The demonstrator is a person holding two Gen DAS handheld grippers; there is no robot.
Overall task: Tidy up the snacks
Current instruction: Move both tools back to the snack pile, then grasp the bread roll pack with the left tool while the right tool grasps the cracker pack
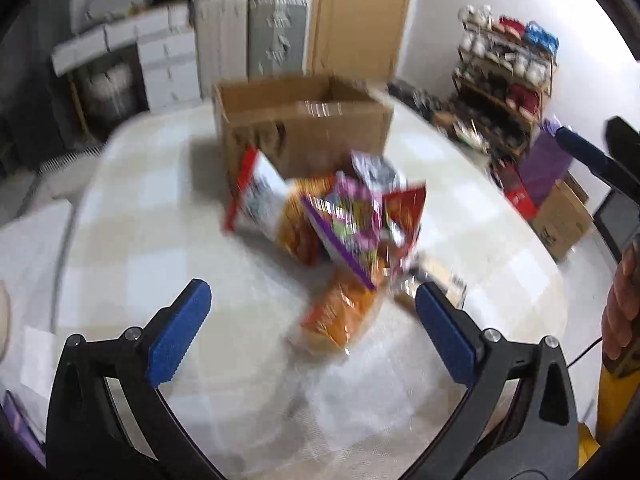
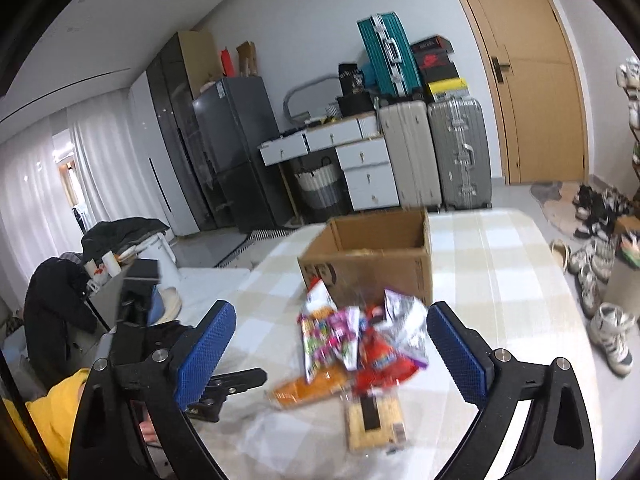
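Your left gripper (image 1: pixel 312 324) hangs wide open, nothing btwn the blue pads, low over the checked table (image 1: pixel 132 208). Right gripper (image 2: pixel 330 352) is spread wide too, empty. The snack pile (image 1: pixel 336 232) sits mid-table, just in front of the open cardboard box (image 1: pixel 304 128). An orange bag (image 1: pixel 340 316) lies nearest you, a flat cracker pack (image 2: pixel 374 420) beside it. Left view's blurry.

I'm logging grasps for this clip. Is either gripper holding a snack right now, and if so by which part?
Nothing is held. The left gripper and right gripper are both open, above the snack pile and apart from it.
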